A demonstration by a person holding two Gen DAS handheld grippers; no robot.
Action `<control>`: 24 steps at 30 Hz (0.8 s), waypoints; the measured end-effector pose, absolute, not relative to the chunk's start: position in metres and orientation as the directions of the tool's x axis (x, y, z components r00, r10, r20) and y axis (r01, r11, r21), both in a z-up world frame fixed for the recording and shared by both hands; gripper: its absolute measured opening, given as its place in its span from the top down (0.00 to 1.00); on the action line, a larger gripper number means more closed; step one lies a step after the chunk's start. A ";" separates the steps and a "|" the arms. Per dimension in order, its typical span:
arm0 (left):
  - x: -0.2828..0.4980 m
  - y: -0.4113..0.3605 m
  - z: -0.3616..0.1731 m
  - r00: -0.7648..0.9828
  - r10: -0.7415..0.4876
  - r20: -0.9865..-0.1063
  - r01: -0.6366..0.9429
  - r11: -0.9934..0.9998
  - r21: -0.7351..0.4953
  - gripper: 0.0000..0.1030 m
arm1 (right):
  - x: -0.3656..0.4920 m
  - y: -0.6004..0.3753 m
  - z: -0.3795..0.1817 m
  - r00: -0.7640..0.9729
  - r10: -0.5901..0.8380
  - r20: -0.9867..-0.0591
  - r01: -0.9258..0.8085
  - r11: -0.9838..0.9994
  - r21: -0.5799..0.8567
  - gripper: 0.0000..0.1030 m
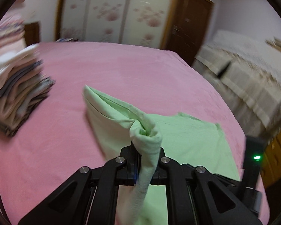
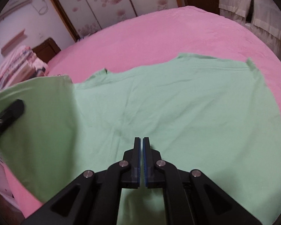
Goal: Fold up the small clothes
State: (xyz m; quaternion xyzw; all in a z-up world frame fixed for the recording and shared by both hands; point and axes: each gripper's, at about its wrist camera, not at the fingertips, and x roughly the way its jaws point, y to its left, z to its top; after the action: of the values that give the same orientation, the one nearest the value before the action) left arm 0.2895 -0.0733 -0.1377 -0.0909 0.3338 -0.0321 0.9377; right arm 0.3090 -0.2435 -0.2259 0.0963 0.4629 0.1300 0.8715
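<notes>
The wide bed under a pink plush cover [image 2: 178,30] carries everything, and I note most of its surface is bare. On it lies the pale green cotton garment [image 2: 178,112], spread largely flat across the near half of the bed, its far hem running roughly parallel to the bed's far edge. Toward the bed's left edge stands a stack of folded clothes in beige, grey and dark stripes [image 1: 18,93], well apart from the green piece. My left gripper [image 1: 148,150] is clamped tight on a bunched corner of the garment, which stands lifted off the cover, with cloth trailing down between the fingers. My right gripper [image 2: 141,148] has its jaws pressed together with nothing between them, tips resting on or just above the flat middle of the cloth; I cannot tell which. I judge the first fold is in hand: the left side is being carried over. The next move calls for laying that corner across onto the flat part, edges matched, while the right tip pins the crease line.
</notes>
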 end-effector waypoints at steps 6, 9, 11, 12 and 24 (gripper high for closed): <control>0.291 -0.179 -0.154 0.724 -0.222 -0.653 0.187 0.974 -0.124 0.94 | 0.267 -0.330 -0.212 0.597 0.256 -0.760 0.003 0.947 0.321 0.98; 0.288 -0.223 -0.176 0.674 -0.253 -0.694 0.261 0.960 -0.097 0.94 | 0.246 -0.367 -0.214 0.606 0.179 -0.775 0.075 0.957 0.280 0.98; 0.285 -0.243 -0.193 0.624 -0.293 -0.724 0.310 0.944 -0.115 0.94 | 0.232 -0.387 -0.217 0.606 0.136 -0.784 0.115 0.960 0.256 0.98; 0.282 -0.249 -0.200 0.608 -0.293 -0.737 0.318 0.941 -0.113 0.92 | 0.228 -0.393 -0.217 0.605 0.127 -0.786 0.124 0.960 0.250 0.98; 0.232 -0.183 -0.189 0.604 -0.450 -0.658 0.307 0.893 -0.329 0.43 | 0.217 -0.393 -0.209 0.612 0.225 -0.758 0.065 0.941 0.331 0.98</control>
State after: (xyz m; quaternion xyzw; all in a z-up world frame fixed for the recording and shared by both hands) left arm 0.2321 -0.1834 -0.1892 -0.0914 0.3911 -0.2123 0.8909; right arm 0.2169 -0.3931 -0.2090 0.1652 0.4380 0.0452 0.8825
